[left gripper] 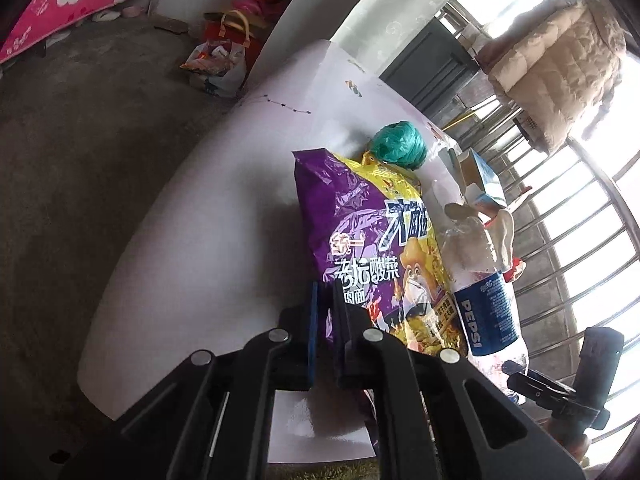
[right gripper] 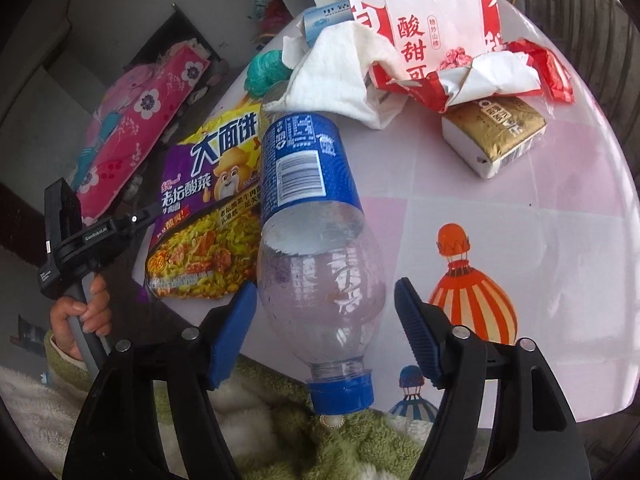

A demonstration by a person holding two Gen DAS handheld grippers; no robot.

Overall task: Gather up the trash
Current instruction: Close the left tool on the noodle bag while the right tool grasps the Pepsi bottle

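Noodle bag (left gripper: 360, 256): a purple and yellow instant-noodle wrapper, glossy and crinkled, printed with a cartoon animal in a hat and a photo of noodles; it lies flat on the table (left gripper: 192, 200), its near corner at the table's edge.
Left gripper (left gripper: 325, 320): its blue pads are clenched on that near corner of the noodle bag, almost no gap between them.
Pepsi bottle (right gripper: 316, 240): clear plastic, empty, blue label with a barcode, blue cap (right gripper: 342, 394); it lies on its side just at 3 o'clock of the noodle bag, cap pointing to 6 o'clock past the table edge.
Right gripper (right gripper: 326, 328): jaws parted, one pad on each side of the bottle's shoulder, neither pressing on it.
Other litter: a green ball of string (left gripper: 398, 145) at 12 o'clock of the noodle bag; a crumpled white tissue (right gripper: 340, 72) touching the bottle's base; a torn red and white snack bag (right gripper: 436, 32) and a small gold packet (right gripper: 494, 136) farther off at 1 o'clock.
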